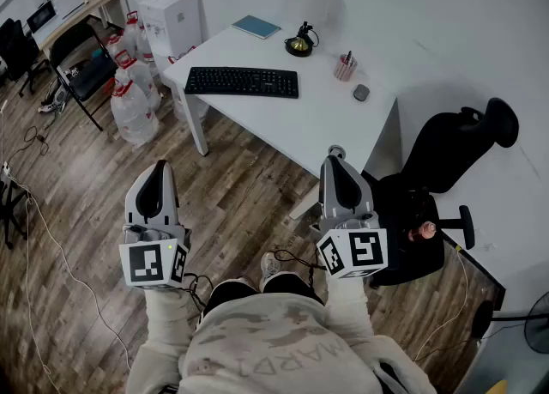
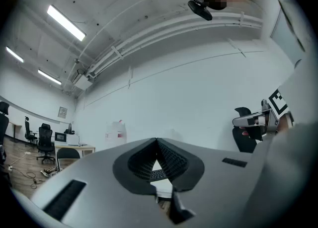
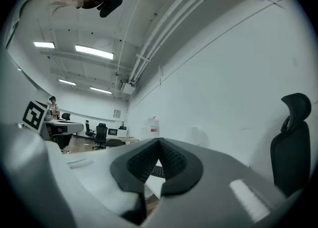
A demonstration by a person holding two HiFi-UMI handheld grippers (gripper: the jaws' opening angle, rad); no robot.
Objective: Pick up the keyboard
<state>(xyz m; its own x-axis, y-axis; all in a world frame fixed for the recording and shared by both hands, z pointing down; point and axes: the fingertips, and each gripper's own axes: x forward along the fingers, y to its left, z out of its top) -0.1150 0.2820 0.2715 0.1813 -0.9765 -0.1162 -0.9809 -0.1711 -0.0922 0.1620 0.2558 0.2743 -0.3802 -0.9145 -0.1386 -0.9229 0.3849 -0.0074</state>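
Note:
The black keyboard lies flat on the white table, near its left end. Both grippers hang well short of the table, over the wooden floor in front of the person. My left gripper is shut and holds nothing; in the left gripper view its dark pads meet at the tip, and a strip of the keyboard shows through the gap below. My right gripper is also shut and empty, close to the table's near corner. In the right gripper view the keyboard shows below the closed pads.
On the table are a teal notebook, a small black and gold object, a pen cup and a grey mouse. A black office chair stands right of the table. Water jugs and a folding chair stand at left. Cables cross the floor.

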